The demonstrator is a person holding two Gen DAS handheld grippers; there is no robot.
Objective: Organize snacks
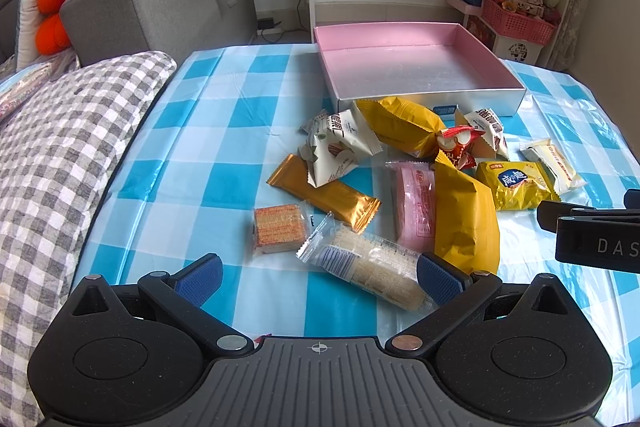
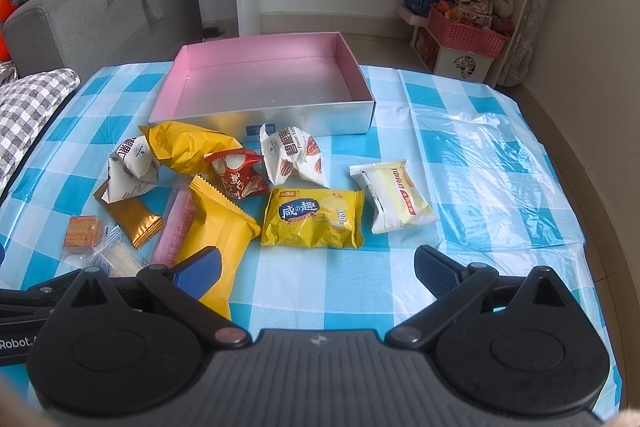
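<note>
1. Snacks lie in a loose heap on the checked cloth (image 2: 400, 291), all just in front of the box (image 2: 280, 123), which serves as the landmark below.
2. Box: shallow, pink inside, silver outside, nothing visible in it; it sits at the far middle of the cloth.
3. Touching or nearly touching the box's front wall: a yellow bag (image 2: 188, 147) at its left corner and a white pecan pack (image 2: 292, 159) near its middle.
4. Left of the yellow bag, a second white pack (image 2: 132, 171) lies over one end of a gold bar (image 2: 136, 223).
5. Between the yellow bag and the pecan pack, a little nearer than both, sits a red pack (image 2: 236, 175).
6. Nearer again from the box: a yellow cracker pack (image 2: 312, 223) lying flat, with a cream pack (image 2: 396, 199) just to its right, apart from the heap.
7. A long yellow pouch (image 2: 220, 239) runs away from the box toward the cameras, overlapping a pink pack (image 2: 176, 227) on its left.
8. Farthest from the box, at the heap's left edge: an orange wafer square (image 1: 278, 229) and a clear wafer pack (image 1: 368, 263), side by side.
9. Left gripper (image 1: 318, 277): jaws wide, holding nothing; the clear wafer pack lies between the fingers, its near end against the right pad (image 1: 438, 281).
10. Right gripper (image 2: 318, 271): jaws wide, nothing held; its left pad (image 2: 198, 271) overlaps the long yellow pouch in view, contact unclear, with bare cloth between the fingers.
11. Each gripper shows at the edge of the other's view, side by side on the near side of the heap from the box.
</note>
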